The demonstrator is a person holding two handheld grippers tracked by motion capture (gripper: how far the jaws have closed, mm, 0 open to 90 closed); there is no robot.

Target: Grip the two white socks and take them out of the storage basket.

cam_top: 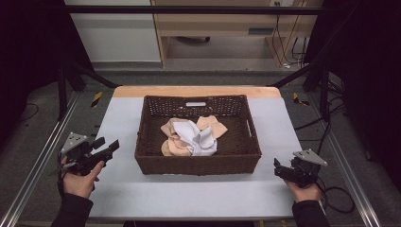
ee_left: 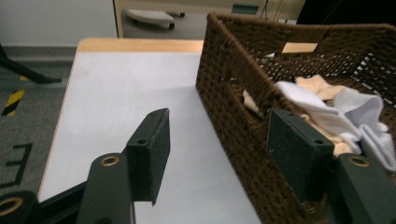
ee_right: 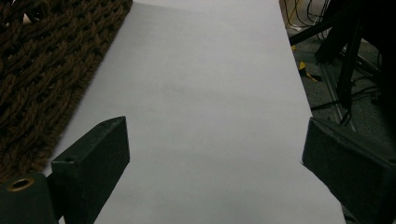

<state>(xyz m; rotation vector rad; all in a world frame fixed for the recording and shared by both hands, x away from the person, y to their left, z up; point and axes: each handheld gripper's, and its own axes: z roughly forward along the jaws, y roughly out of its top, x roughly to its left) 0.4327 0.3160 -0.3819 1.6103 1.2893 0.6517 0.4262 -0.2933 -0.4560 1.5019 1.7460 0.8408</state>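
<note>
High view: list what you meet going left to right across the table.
Left claw → wicker basket holding beige socks and a white sock → right claw.

I see dark long sleeves on both forearms; my left gripper is black with a grey three-cornered plate on top; my right gripper matches, a black cable trailing behind it; each jaw is a black slab with a textured pad, small screw holes and brass-ringed pivots.
</note>
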